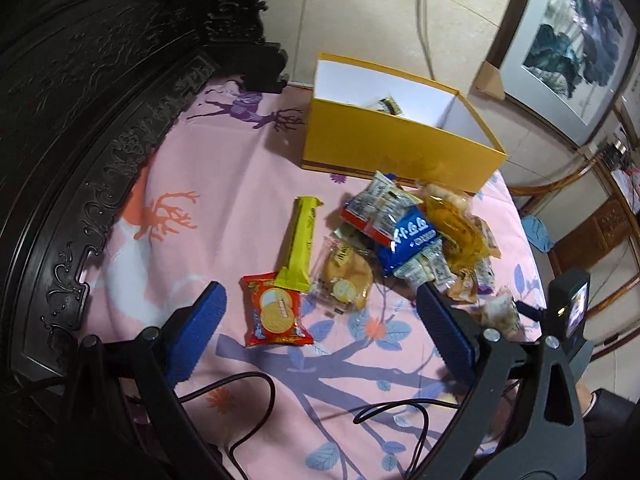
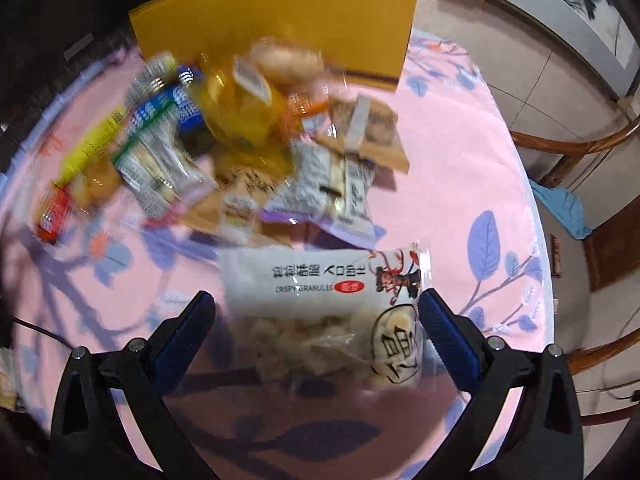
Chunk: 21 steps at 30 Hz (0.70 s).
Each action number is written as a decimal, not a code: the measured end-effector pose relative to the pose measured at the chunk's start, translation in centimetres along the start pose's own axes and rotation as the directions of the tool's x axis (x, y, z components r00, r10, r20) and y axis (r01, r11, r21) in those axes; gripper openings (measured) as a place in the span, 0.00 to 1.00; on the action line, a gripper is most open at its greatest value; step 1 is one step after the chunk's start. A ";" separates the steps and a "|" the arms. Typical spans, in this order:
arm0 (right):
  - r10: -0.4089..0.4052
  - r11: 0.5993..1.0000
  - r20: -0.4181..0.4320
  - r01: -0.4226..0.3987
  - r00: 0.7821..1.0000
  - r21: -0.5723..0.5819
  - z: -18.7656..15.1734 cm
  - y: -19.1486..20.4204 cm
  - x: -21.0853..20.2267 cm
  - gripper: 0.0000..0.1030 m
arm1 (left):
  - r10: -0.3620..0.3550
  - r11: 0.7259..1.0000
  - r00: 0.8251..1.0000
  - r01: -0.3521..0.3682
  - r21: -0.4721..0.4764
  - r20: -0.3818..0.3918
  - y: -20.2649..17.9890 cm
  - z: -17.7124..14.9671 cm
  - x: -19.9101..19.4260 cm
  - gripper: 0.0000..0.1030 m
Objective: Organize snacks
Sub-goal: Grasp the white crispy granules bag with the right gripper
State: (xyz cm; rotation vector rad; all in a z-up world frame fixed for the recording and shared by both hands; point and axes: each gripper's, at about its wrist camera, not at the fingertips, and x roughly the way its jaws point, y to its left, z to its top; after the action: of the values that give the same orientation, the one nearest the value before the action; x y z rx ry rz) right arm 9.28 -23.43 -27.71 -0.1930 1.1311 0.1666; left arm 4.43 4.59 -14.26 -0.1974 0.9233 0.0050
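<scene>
The right tool (image 2: 316, 310) stands wide open with the white crispy-granules bag (image 2: 320, 300) lying between its fingers, the right finger (image 2: 444, 328) just at the bag's edge and the left one apart from it; nothing is gripped yet. To do this pick well, I would centre the bag between the pads, close on its fuller lower body and not on the thin sealed edge, and squeeze gently, since the contents look brittle. Then it should go up and over the near wall of the yellow box (image 1: 400, 148), which sits open at the far side of the pink cloth-covered surface (image 1: 224, 208) and already shows one packet inside. The left tool (image 1: 316, 312) is also fully open and empty, poised near the red biscuit packet (image 1: 276, 312) and the yellow-green bar (image 1: 302, 240) that overlaps it. Between the bag and the box lies the main heap of snacks, including a blue packet (image 1: 412, 240) and a clear yellow pouch (image 1: 456, 228), so the carry ought to go high enough not to drag them. Black cables (image 1: 256, 392) trail across the cloth close to the tools and could snag. The right wrist view is blurred, so finer details of the heap cannot be told.
</scene>
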 end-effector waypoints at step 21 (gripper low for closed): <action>0.101 0.989 0.092 -0.110 0.991 0.101 -0.7 -2.0 -4.0 0.55 | 0.145 0.986 0.982 -0.134 0.102 -0.117 -1.0 0.0 4.4 0.95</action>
State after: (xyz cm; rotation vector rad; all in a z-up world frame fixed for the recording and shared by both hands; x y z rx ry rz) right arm 7.43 -25.67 -24.27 -0.0314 1.0613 0.2064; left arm 7.19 3.26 -17.57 -0.0454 1.0581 0.0797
